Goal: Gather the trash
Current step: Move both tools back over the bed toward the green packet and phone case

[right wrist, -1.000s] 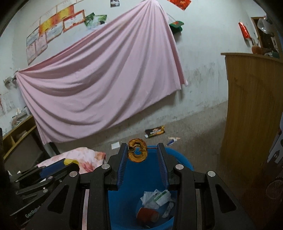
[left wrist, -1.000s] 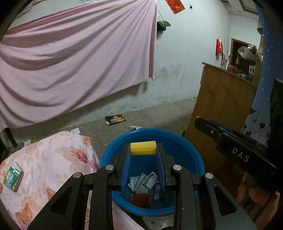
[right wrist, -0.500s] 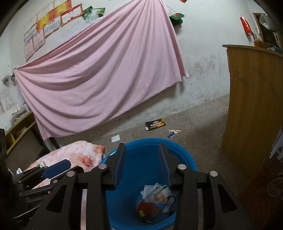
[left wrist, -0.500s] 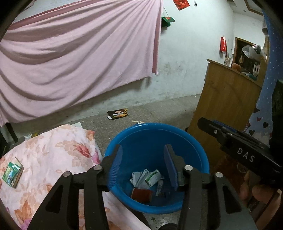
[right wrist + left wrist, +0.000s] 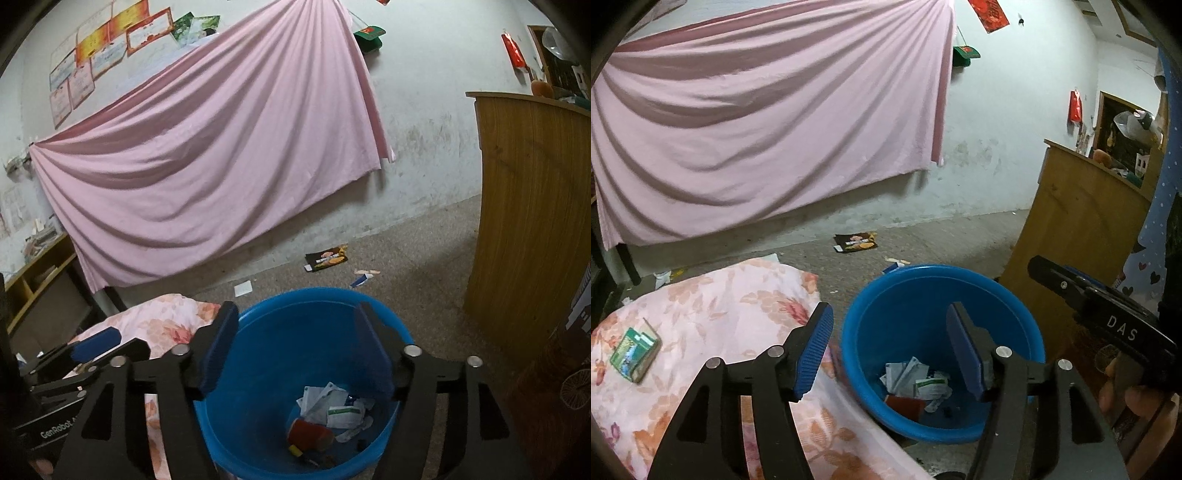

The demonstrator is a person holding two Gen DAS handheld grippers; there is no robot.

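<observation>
Green packet [image 5: 634, 353] on floral bedding [image 5: 713, 306]: left wrist view only.

A second ago the left tool [image 5: 888, 347] pinched a yellow block and the right tool [image 5: 293, 345] a brown ring-shaped scrap. Both jaws are now opening with nothing between them, and a small yellow piece [image 5: 294, 449] lies in the blue bucket [image 5: 258, 406].
</observation>
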